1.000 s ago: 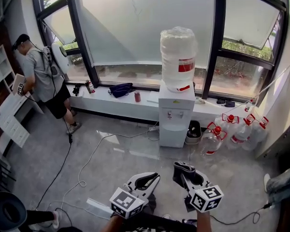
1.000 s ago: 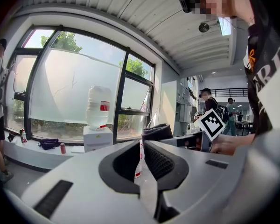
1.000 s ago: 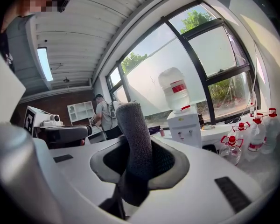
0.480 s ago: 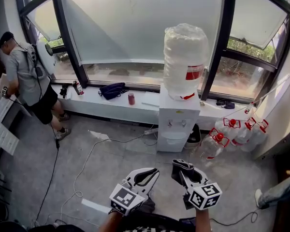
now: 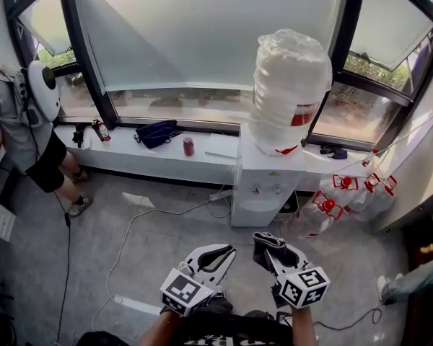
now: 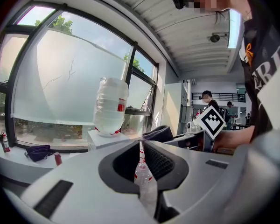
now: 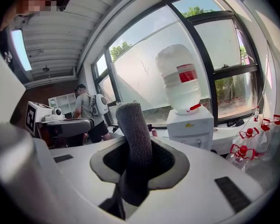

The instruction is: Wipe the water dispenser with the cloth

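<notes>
The white water dispenser (image 5: 262, 184) stands against the window ledge with a big clear bottle (image 5: 289, 92) upside down on top. Both grippers hover over the floor in front of it, some way short of it. My right gripper (image 5: 269, 245) is shut on a dark grey cloth (image 7: 133, 125), which sticks up in a roll between the jaws. The right gripper view has the dispenser (image 7: 192, 127) ahead to the right. My left gripper (image 5: 220, 254) is shut with nothing in it; in its own view the dispenser (image 6: 105, 139) and its bottle (image 6: 111, 104) lie ahead to the left.
A person with a white backpack (image 5: 22, 121) stands at the far left. The ledge (image 5: 130, 153) carries a dark bag (image 5: 157, 132) and a red can (image 5: 188, 146). Several red-capped spare bottles (image 5: 339, 193) crowd the floor right of the dispenser. Cables (image 5: 130, 229) cross the floor.
The head view has come nearer to the dispenser, which now looks larger and closer. The person at the left has slid toward the frame's edge. Both grippers hold the same stance.
</notes>
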